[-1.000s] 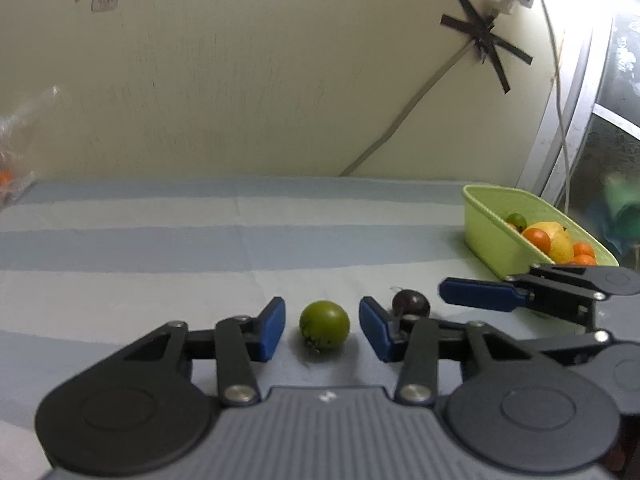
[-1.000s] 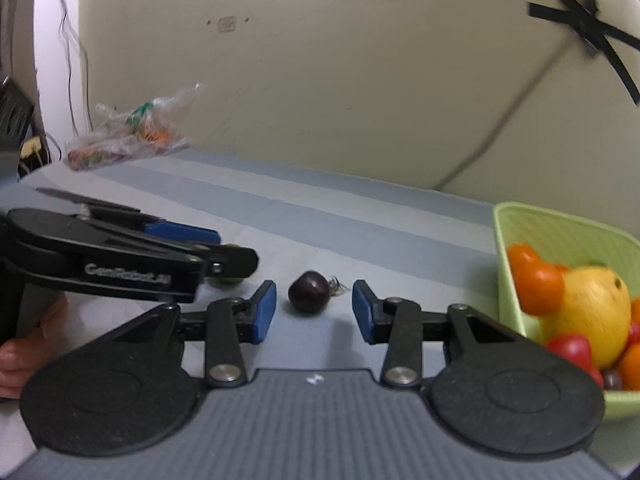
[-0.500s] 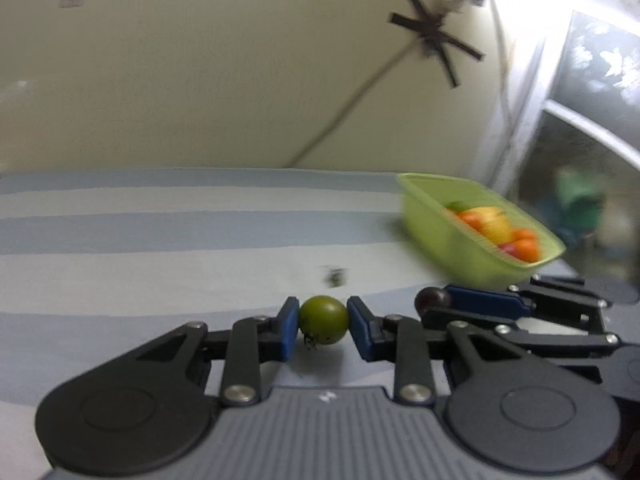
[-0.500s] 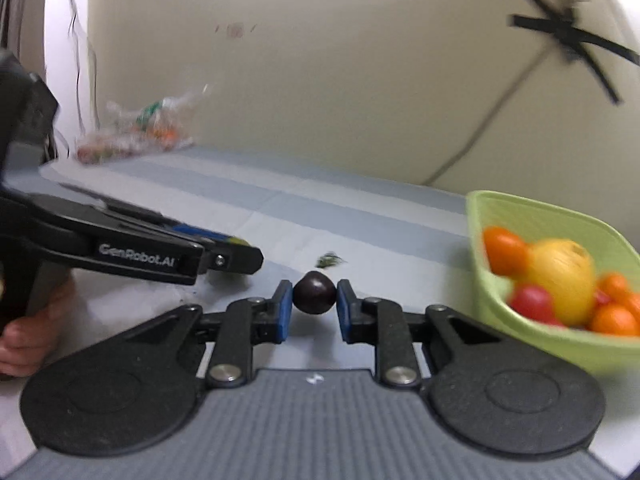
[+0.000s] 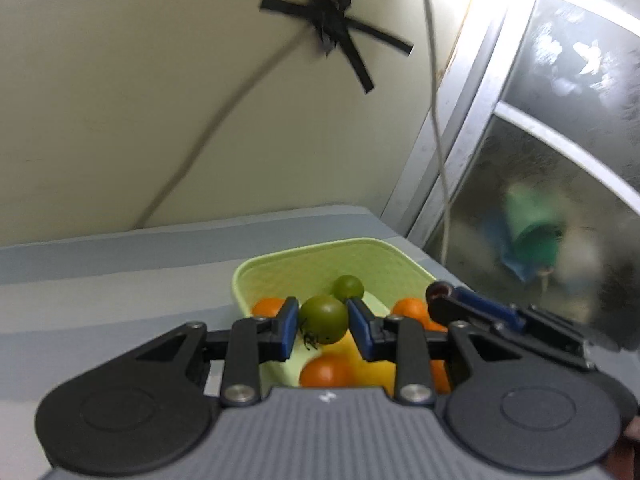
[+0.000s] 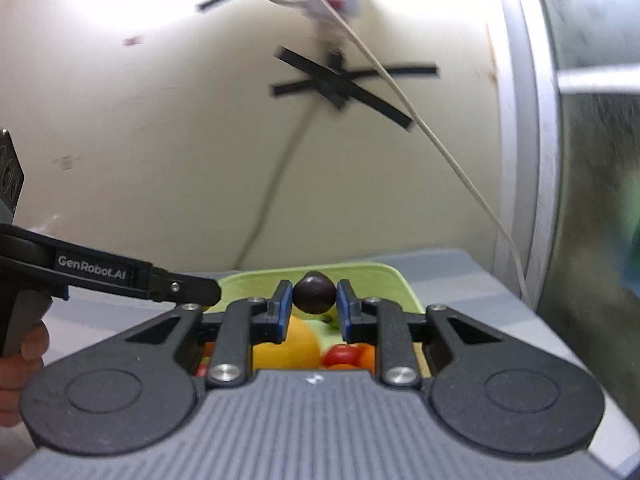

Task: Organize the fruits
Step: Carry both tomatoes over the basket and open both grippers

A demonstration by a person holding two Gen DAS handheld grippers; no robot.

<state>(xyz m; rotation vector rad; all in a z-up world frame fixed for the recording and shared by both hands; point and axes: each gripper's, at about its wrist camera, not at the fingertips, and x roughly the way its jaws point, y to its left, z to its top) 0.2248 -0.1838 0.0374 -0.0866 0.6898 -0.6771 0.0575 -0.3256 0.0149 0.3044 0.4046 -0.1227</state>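
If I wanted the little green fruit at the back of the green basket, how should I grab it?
Pinch the green fruit across its round middle, coming straight down from above: the basket wall is behind it and oranges are close beside it.

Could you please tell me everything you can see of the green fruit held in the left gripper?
The green fruit is small, round and smooth, olive green with a slight sheen, and has a dark, dried calyx at its lower left. The left gripper is shut on it, one blue pad pressing each side. It hangs in the air above the light green basket, over the orange and yellow fruit inside, touching nothing but the pads.
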